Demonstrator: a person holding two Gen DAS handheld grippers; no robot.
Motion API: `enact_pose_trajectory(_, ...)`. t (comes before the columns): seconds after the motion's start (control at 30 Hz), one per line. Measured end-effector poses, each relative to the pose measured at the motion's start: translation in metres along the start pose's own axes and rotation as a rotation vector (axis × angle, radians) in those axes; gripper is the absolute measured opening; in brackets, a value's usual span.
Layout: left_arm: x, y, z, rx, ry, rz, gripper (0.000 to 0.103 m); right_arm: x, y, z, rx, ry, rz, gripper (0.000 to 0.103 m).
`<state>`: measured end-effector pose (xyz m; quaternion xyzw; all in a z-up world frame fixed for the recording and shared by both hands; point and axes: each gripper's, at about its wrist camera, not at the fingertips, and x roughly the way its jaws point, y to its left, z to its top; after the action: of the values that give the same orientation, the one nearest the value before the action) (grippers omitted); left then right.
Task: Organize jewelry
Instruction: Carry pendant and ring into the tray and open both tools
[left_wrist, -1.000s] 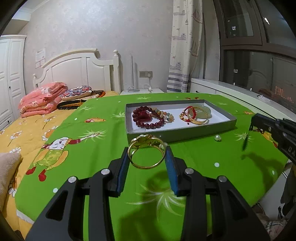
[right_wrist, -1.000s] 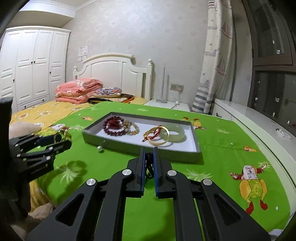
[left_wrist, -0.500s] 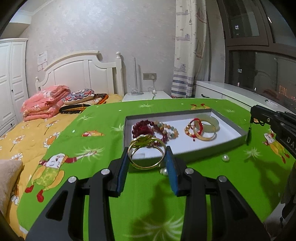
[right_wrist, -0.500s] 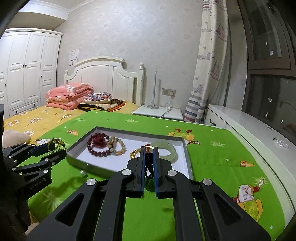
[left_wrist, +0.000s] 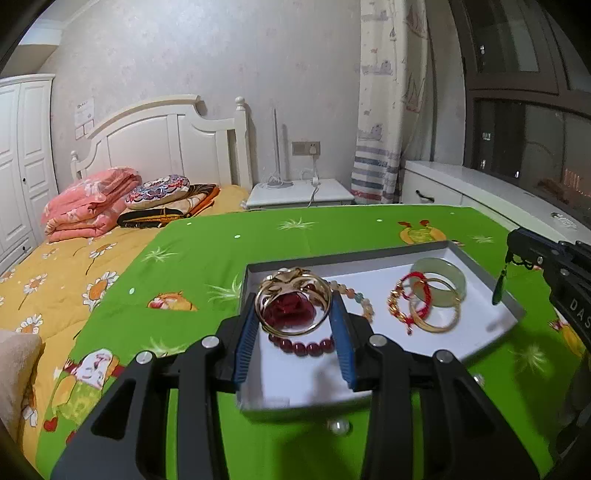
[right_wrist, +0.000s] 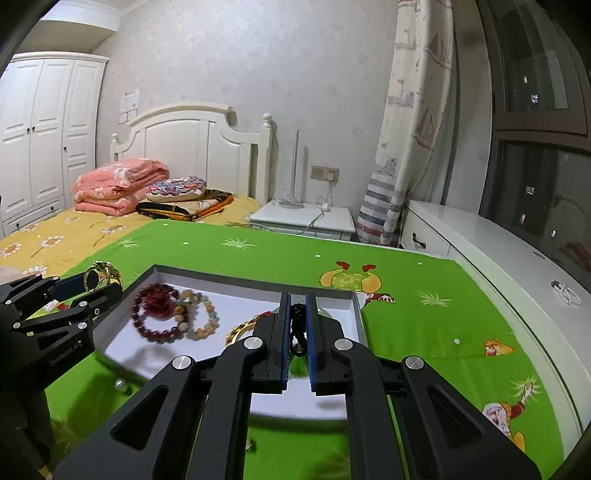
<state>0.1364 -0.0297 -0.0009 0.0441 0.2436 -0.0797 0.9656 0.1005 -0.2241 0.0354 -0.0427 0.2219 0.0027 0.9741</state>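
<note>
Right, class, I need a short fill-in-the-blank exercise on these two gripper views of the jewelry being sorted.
1. The left gripper holds a ____ bangle between its jaws.
2. The pale green jade bangle lies inside the grey ____.
3. A dark green pendant hangs from the ____ gripper.
4. A loose ____ sits on the green cloth, outside the tray.

Missing words: gold; tray; right; pearl

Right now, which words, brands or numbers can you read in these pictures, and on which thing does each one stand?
"DAS": white letters on the right hand-held gripper, cut off at the picture's edge.
"GenRobot.AI", as far as I can tell: small and blurred print on the left hand-held gripper.
Paper notices on the wall: too small to read.
Nothing readable on the tray or the jewelry.
</note>
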Motion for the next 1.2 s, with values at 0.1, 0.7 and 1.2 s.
enact_pose_trajectory(0.1, 0.016, -0.002, 0.009, 0.003, 0.017, 0.011, 0.037, 0.015, 0.000, 0.008, -0.004, 0.016, 0.001, 0.008)
enact_pose_trajectory(0.7, 0.085, -0.003, 0.029, 0.003, 0.127, 0.064, 0.039, 0.081, 0.011, 0.015, -0.023, 0.160, 0.016, 0.013)
enact_pose_trajectory(1.2, 0.039, 0.012, 0.022, -0.036, 0.043, 0.060, 0.091, 0.030, 0.004, 0.003, 0.000, 0.126, 0.074, 0.045)
